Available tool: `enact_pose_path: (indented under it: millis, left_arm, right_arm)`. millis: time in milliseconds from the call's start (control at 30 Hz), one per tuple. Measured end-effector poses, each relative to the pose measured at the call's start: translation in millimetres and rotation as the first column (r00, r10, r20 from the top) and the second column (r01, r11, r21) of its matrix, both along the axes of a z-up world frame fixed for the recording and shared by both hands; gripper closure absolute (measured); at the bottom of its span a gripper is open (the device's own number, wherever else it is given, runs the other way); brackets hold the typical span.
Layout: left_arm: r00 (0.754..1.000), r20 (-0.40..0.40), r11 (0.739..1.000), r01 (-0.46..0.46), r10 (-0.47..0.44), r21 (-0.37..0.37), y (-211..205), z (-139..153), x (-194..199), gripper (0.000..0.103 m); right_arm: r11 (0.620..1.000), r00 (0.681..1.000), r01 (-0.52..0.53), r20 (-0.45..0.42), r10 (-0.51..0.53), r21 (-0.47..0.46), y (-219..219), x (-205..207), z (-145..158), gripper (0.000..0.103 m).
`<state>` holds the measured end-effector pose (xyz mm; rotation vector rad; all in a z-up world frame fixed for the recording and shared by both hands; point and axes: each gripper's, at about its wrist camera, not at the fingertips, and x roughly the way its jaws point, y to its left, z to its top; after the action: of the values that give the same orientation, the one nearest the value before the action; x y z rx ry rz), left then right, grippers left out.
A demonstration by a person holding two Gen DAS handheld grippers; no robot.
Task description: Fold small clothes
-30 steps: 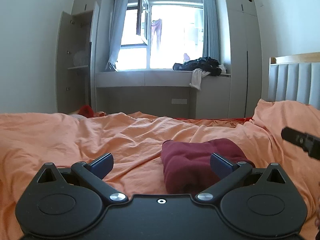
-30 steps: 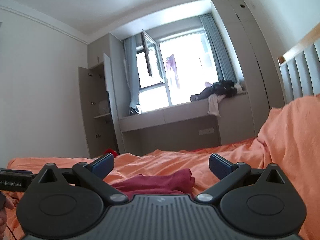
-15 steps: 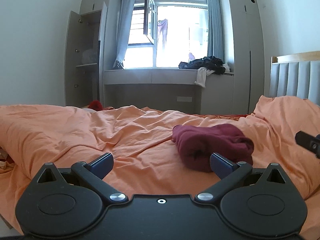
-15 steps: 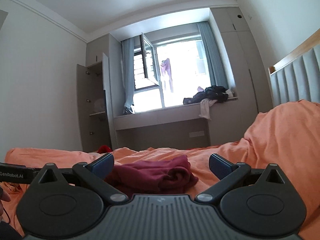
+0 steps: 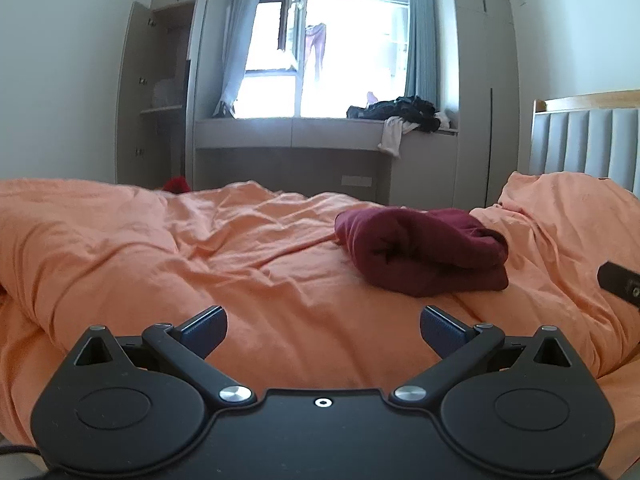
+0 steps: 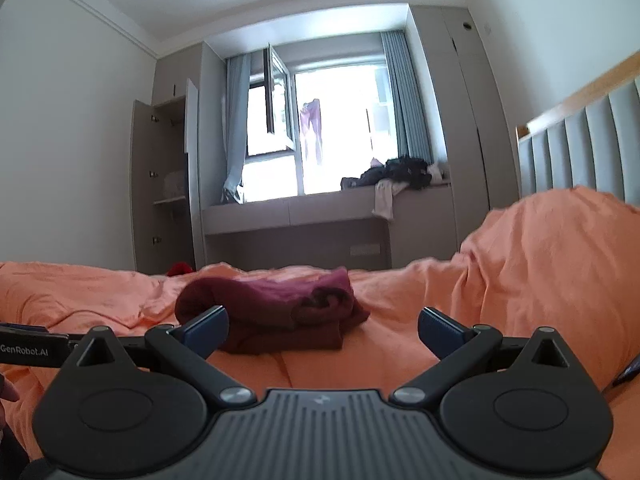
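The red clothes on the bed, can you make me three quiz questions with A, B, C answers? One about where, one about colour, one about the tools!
1. Where does the folded garment lie?
A. on the orange bedcover
B. on the window ledge
C. inside the wardrobe

2. What colour is it?
A. blue
B. dark red
C. white

3. How are the left tool and right tool?
A. both open, holding nothing
B. both shut on the garment
C. one open, one shut

Answers: 1 A, it rests on the rumpled cover; 2 B, it looks maroon in both views; 3 A, each tool's fingers stand wide apart and hold nothing.
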<state>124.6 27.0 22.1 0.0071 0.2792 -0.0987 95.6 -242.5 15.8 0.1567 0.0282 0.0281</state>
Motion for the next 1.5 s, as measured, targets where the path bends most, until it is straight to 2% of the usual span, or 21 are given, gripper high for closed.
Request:
enact_pose_path:
  millis: [333, 467, 867, 1500]
  left_arm:
    - [0.999, 0.006, 0.999, -0.042, 0.042, -0.025, 3.5, -2.7, 2.2, 0.0]
    - [0.999, 0.014, 0.999, -0.041, 0.042, -0.025, 3.7, -3.2, 0.9, 0.0]
    - [1.0, 0.011, 0.999, -0.016, 0.016, -0.031, 1.9, -4.1, -2.7, 0.001]
    - [1.0, 0.007, 0.999, -0.016, 0.016, -0.04, 0.8, -4.6, -3.3, 0.0]
  right_arm:
    - [0.998, 0.998, -0.054, -0.017, 0.054, -0.013, 4.2, 9.4, -11.1, 0.0]
    - [0.997, 0.997, -0.072, -0.036, 0.073, 0.012, 3.5, 10.9, -13.0, 0.0]
    - [0.998, 0.997, -0.067, -0.028, 0.067, -0.012, 5.9, 5.0, -10.4, 0.0]
    - [0.998, 0.997, -0.062, -0.043, 0.062, 0.008, 1.8, 6.8, -10.8, 0.0]
